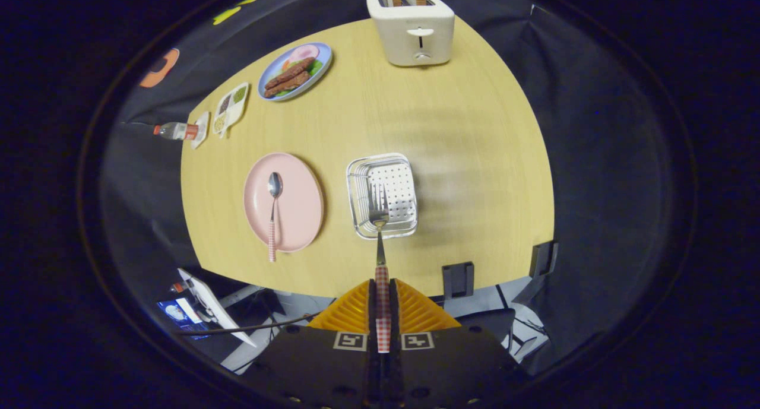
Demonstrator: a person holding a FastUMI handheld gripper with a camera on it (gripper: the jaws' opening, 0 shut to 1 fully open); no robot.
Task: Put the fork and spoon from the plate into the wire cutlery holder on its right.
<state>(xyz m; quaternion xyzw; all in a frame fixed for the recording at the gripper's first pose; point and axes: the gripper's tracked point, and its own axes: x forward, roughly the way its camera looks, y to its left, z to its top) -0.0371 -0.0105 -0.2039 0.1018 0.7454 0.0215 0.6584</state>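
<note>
My gripper (383,305) is shut on the fork (380,219) by its red-checked handle. The orange fingers (350,311) press on the handle from both sides. The fork's tines reach out ahead of the fingers, high over the wire cutlery holder (362,177), a square metal basket on the wooden table. To the holder's left lies the pink plate (297,201). The spoon (274,213) rests on it, bowl away from me, its red-checked handle sticking out over the plate's near rim.
On the round wooden table (463,136), a white toaster (412,32) with two bread slices stands at the far edge. A blue plate of food (295,70), a small divided dish (230,107) and a bottle (175,130) lie far left. Black brackets (458,278) clamp the near edge.
</note>
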